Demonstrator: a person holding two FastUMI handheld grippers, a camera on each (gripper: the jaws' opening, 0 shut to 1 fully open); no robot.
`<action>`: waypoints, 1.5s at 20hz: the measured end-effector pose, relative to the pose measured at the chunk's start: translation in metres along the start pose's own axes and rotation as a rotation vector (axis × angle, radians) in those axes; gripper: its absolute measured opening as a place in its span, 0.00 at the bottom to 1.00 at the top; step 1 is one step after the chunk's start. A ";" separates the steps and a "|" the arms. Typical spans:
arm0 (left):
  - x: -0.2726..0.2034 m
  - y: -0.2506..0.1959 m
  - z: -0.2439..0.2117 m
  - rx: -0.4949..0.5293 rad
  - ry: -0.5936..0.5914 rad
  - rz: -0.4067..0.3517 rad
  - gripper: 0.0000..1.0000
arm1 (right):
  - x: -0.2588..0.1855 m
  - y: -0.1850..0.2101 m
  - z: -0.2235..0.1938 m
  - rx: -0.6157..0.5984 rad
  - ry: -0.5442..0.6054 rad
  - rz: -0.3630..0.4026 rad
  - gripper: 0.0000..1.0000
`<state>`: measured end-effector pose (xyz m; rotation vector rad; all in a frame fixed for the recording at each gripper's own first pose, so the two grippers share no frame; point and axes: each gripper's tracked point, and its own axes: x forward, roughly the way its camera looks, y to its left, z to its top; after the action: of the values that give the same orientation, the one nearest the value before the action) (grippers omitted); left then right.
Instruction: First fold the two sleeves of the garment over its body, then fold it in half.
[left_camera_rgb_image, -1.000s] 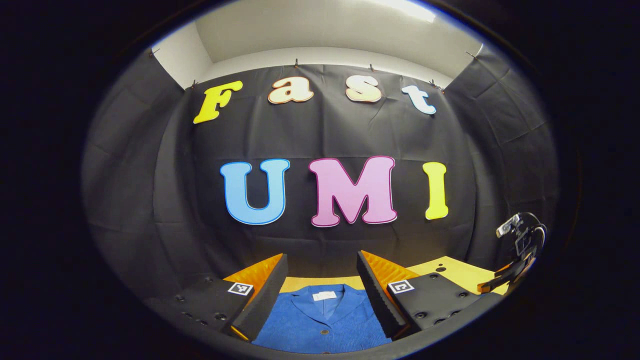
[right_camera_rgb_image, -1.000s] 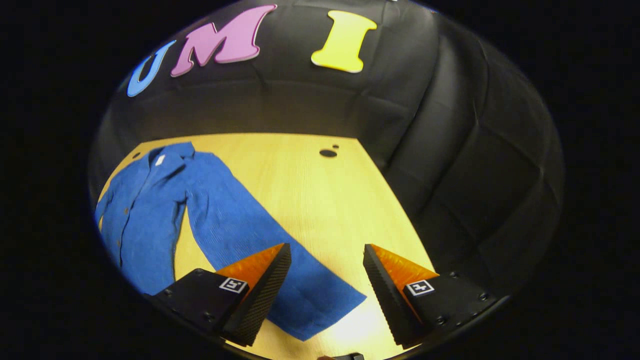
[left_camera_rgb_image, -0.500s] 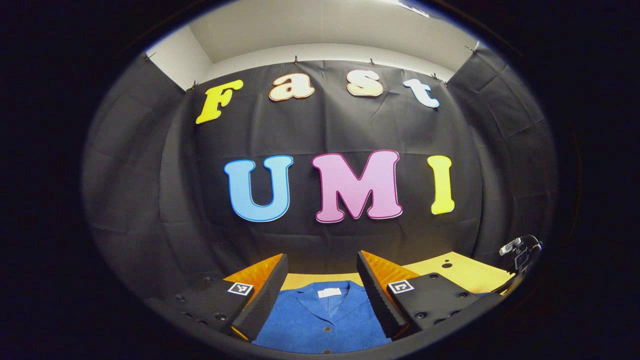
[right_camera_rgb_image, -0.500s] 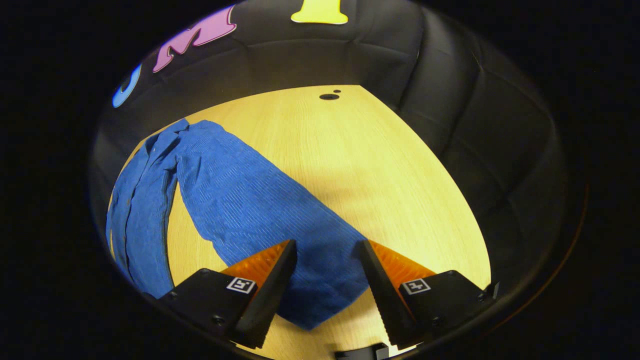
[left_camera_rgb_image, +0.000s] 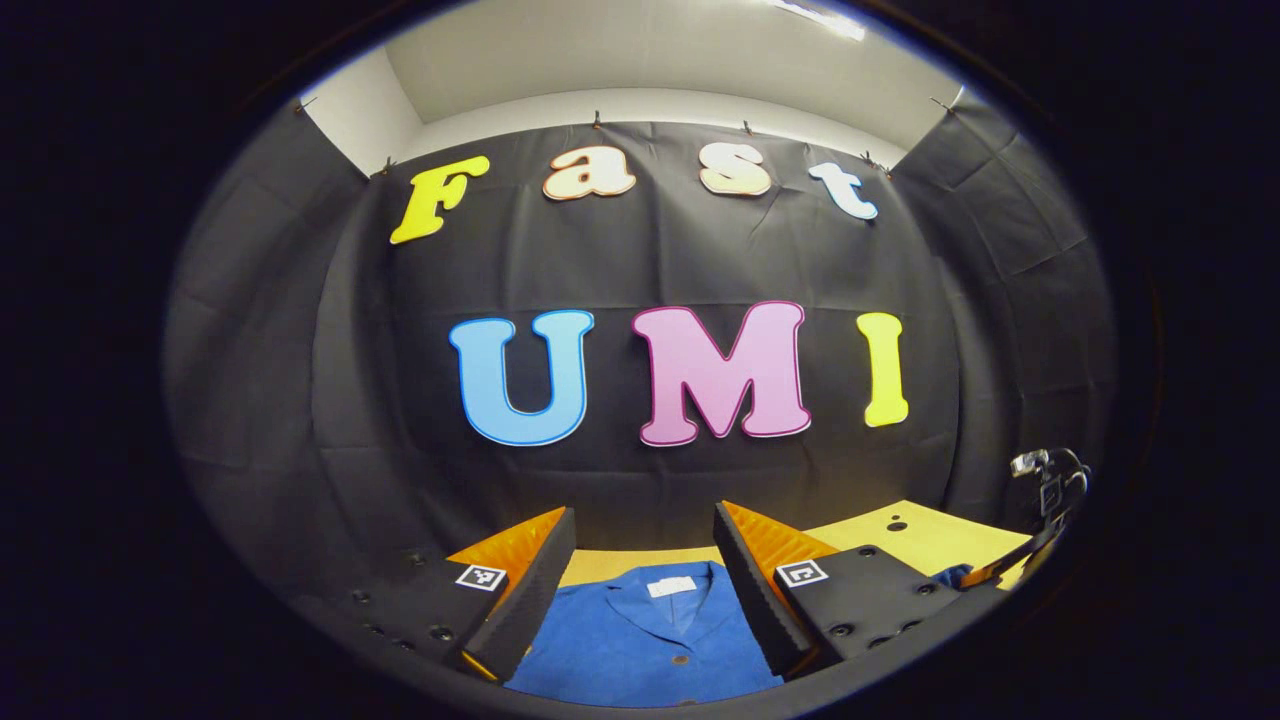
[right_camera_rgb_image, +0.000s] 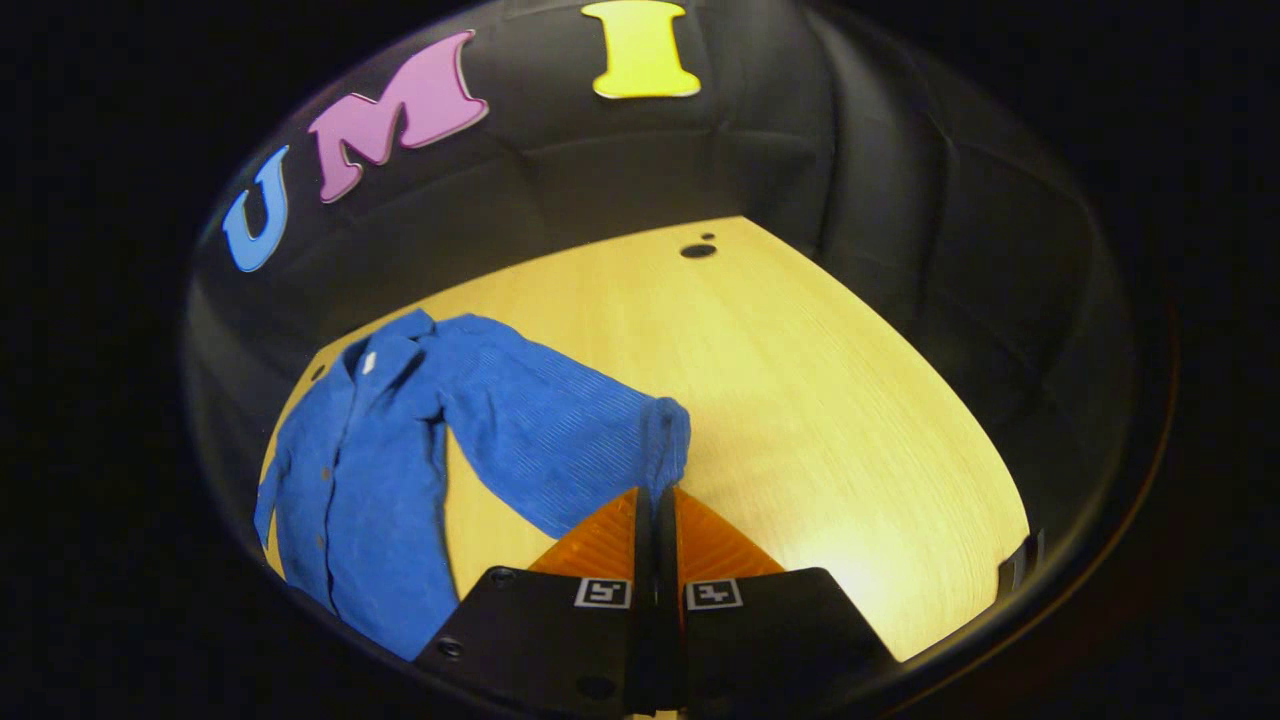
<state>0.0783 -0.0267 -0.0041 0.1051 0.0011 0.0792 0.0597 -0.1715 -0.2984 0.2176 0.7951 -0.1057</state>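
Two grippers are under my hands, and I will start with the biggest thing in front of me, the pale wooden counter, which takes up the middle and right of the right gripper view. Across its left half lies the blue garment, a buttoned shirt with its collar toward the upper left of the frame and its body running down to the lower left. One sleeve stretches from the shoulder toward the centre, and its cuff end is bunched and raised just above the fingertips at bottom centre. My right gripper has its fingers pressed together on that cuff, so I read it as holding the sleeve, pinched at the end so the whole length can be carried over the body. I judge the first sleeve fold is just starting, and the body looks flat enough to receive it.

At the bottom of the left gripper view, my left gripper stands wide, its fingers well apart, with the collar and top buttons showing between them. It grips nothing; I take it to be waiting over the neckline.

No containers sit on the counter as far as I can see.
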 end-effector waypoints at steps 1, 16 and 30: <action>-0.002 0.012 0.000 -0.003 0.000 0.007 0.80 | -0.004 0.015 0.013 -0.017 -0.028 0.015 0.05; -0.056 0.181 -0.053 -0.078 0.086 0.192 0.80 | -0.030 0.258 0.079 -0.174 -0.219 0.230 0.05; -0.064 0.264 -0.085 -0.083 0.138 0.190 0.80 | -0.007 0.475 0.059 -0.273 -0.191 0.372 0.05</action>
<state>-0.0069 0.2392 -0.0607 0.0160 0.1254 0.2756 0.1790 0.2764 -0.1805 0.0912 0.5608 0.3273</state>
